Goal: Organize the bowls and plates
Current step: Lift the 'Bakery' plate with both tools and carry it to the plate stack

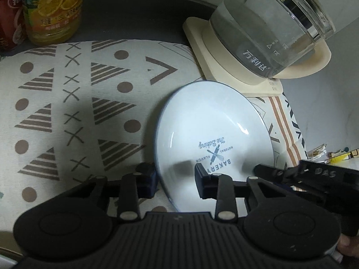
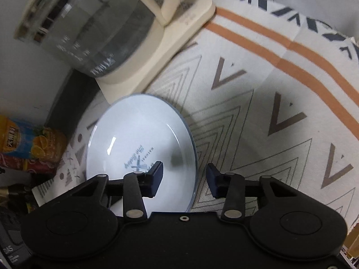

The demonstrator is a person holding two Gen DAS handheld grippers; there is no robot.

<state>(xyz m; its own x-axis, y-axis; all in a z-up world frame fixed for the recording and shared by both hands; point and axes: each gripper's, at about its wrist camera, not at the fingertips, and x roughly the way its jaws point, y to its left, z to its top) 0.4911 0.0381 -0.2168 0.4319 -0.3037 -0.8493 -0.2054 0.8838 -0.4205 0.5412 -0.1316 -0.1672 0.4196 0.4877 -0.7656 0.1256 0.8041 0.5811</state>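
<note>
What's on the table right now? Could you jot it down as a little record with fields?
plate: white plate with a bakery logo, lying on the patterned cloth
kettle: glass kettle on its cream base, behind the plate
bottles: orange drink bottle beside a red one
left gripper: open, straddling the plate's left rim
right gripper: open, straddling the plate's right rim

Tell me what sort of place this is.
Probably a home kitchen counter or table: a glass kettle on its base, a white plate on a patterned cloth, and a juice bottle.
</note>
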